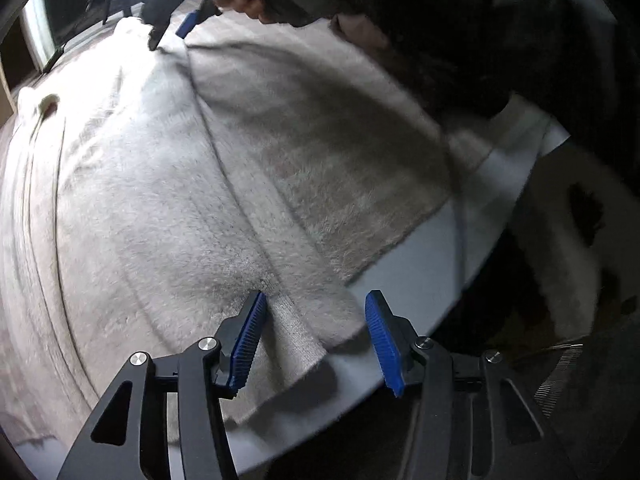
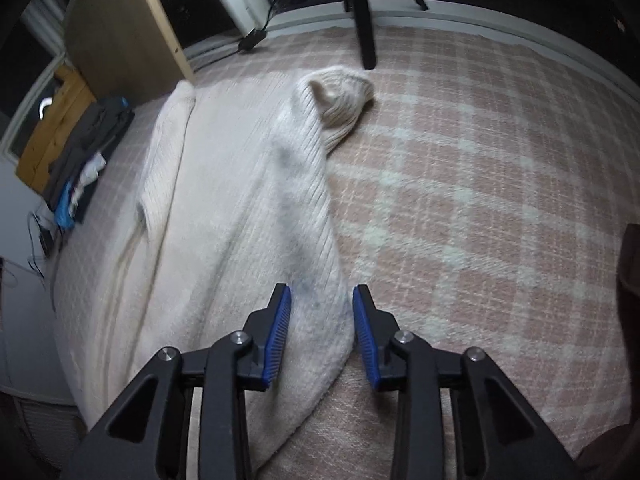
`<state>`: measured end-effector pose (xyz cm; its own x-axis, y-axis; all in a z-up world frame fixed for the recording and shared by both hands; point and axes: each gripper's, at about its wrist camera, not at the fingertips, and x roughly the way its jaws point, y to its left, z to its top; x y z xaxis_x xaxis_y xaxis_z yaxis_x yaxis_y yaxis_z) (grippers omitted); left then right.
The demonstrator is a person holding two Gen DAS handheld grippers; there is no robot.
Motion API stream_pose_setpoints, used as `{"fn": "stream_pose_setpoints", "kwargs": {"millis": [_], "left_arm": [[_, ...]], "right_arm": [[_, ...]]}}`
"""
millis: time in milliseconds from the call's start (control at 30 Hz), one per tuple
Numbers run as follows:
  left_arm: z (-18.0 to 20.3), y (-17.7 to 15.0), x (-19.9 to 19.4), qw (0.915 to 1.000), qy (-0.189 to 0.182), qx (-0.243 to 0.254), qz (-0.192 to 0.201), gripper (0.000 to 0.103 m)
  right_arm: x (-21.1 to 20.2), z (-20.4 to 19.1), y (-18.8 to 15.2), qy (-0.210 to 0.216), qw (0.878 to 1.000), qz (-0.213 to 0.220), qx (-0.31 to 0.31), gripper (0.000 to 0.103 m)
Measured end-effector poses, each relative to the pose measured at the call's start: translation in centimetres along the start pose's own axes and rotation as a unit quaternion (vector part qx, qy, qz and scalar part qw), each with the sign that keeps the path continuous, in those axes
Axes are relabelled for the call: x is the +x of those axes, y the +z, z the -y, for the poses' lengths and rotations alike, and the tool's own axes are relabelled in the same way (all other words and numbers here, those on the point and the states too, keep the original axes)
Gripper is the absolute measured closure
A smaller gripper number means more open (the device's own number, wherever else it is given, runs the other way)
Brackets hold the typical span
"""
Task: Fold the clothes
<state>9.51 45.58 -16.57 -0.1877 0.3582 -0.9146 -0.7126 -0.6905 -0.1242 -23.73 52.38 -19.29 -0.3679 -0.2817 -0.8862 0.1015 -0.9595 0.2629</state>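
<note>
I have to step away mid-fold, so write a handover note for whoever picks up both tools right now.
Left tool: jaws apart, straddling the sweater's ribbed hem corner at the table edge; pads not pressing.
Right tool: jaws apart around the cream sweater, nothing gripped.
The sweater lies on the checked blanket, one sleeve laid across the body, cuff at the far end.
Done: that sleeve is folded in.
Left: regrip and fold the body over; the rest cannot be judged from here.
</note>
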Motion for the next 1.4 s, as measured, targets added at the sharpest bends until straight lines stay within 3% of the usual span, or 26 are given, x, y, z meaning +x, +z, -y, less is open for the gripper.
{"fn": "stream_pose_setpoints", "kwargs": {"millis": [33,67,100,133,167,233,300,367,433,567,667,767,933,1000,1100,1167,1267,1400], "left_arm": [[0.4,0.1,0.1,0.9998,0.013,0.015,0.003,0.057],[0.6,0.1,0.2,0.9993,0.025,0.027,0.007,0.072],[0.5,0.2,0.1,0.9989,0.033,0.031,0.011,0.081],[-0.2,0.3,0.1,0.9996,0.02,0.016,0.012,0.097],[-1.1,0.4,0.0,0.9999,-0.006,-0.011,0.01,0.099],[-3.5,0.4,-0.1,0.9947,-0.062,-0.082,0.01,0.099],[-5.6,-0.1,-1.2,0.9838,-0.108,-0.14,0.028,0.099],[-7.0,-0.7,-3.0,0.9741,-0.135,-0.173,0.055,0.099],[-8.2,-1.6,-4.7,0.9679,-0.138,-0.195,0.078,0.099],[-11.0,-4.9,-6.8,0.9533,-0.124,-0.252,0.111,0.099],[-13.7,-8.1,-7.7,0.9379,-0.107,-0.308,0.119,0.099],[-15.5,-10.2,-7.9,0.9285,-0.087,-0.342,0.114,0.1],[-15.8,-11.9,-7.4,0.9274,-0.067,-0.361,0.073,0.1],[-14.7,-12.0,-8.8,0.9313,-0.058,-0.352,0.074,0.099],[-14.9,-12.7,-12.4,0.9365,-0.039,-0.336,0.093,0.088],[-15.6,-12.5,-14.1,0.9392,-0.028,-0.327,0.102,0.087],[-16.4,-10.3,-15.1,0.9481,-0.02,-0.298,0.109,0.087],[-17.8,-6.2,-13.7,0.9633,-0.017,-0.249,0.099,0.087]], "right_arm": [[0.0,-0.3,-0.1,-0.006,1.0,0.004,-0.009,0.071],[0.0,-0.3,-0.2,-0.006,1.0,0.005,-0.009,0.073],[0.0,-0.2,-0.2,-0.003,1.0,0.006,-0.007,0.081],[-0.2,-0.1,-0.2,0.001,1.0,0.007,-0.003,0.084],[-0.3,-0.1,-0.2,0.005,1.0,0.009,0.001,0.086],[-0.7,0.0,-0.1,0.012,1.0,0.014,0.007,0.088],[-1.4,-0.1,0.0,0.015,1.0,0.02,0.01,0.089],[-2.3,0.0,0.2,0.021,0.999,0.024,0.025,0.09],[-3.1,-0.4,0.6,0.023,0.999,0.026,0.038,0.09],[-4.3,-4.1,2.6,0.018,0.999,0.032,0.005,0.09],[-3.9,-8.0,4.5,0.015,0.999,0.03,-0.029,0.09],[-1.4,-11.8,5.8,0.011,0.998,0.011,-0.06,0.09],[4.9,-17.2,6.6,-0.016,0.992,-0.057,-0.108,0.079],[3.0,-17.6,6.8,0.027,0.993,-0.038,-0.106,0.072],[-2.4,-15.0,6.8,0.072,0.994,0.021,-0.075,0.072],[-5.9,-12.3,6.5,0.043,0.995,0.067,-0.063,0.072],[-7.9,-8.3,6.1,-0.013,0.995,0.092,-0.042,0.072],[-5.8,-5.1,6.0,-0.046,0.996,0.078,-0.023,0.072]]}}
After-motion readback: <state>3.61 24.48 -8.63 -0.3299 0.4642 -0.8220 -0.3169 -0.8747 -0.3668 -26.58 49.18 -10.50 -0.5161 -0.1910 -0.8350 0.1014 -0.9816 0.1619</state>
